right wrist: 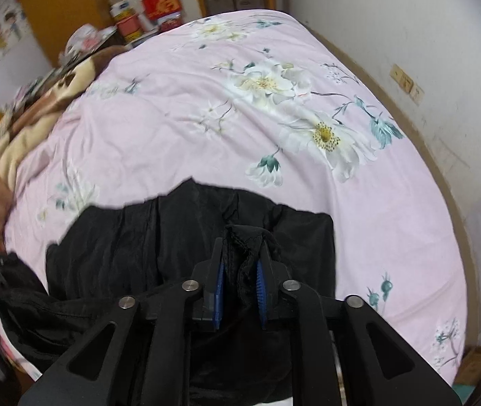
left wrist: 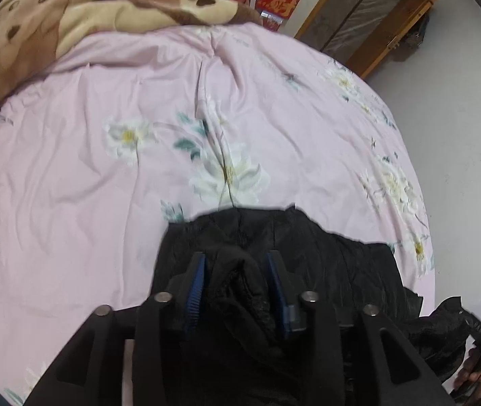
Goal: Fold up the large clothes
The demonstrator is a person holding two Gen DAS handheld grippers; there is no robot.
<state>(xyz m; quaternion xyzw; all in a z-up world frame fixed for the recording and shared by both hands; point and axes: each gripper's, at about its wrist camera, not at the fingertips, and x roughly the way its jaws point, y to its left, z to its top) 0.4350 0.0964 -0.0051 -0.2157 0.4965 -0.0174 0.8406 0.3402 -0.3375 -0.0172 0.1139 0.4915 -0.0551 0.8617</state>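
Both grippers, left gripper (left wrist: 235,291) and right gripper (right wrist: 240,287), parted with black garment (right wrist: 189,237) bunched between, draped over pink bedsheet (left wrist: 105,186); barely begun, folding all ahead.

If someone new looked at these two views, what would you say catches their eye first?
Most likely the black garment, a dark heap at the near edge of the pink floral bedspread that fills both views. Next, a bunched fold of it stands between the blue-padded fingers of the left gripper and likewise in the right gripper. A brown and cream blanket lies crumpled at the bed's far left.
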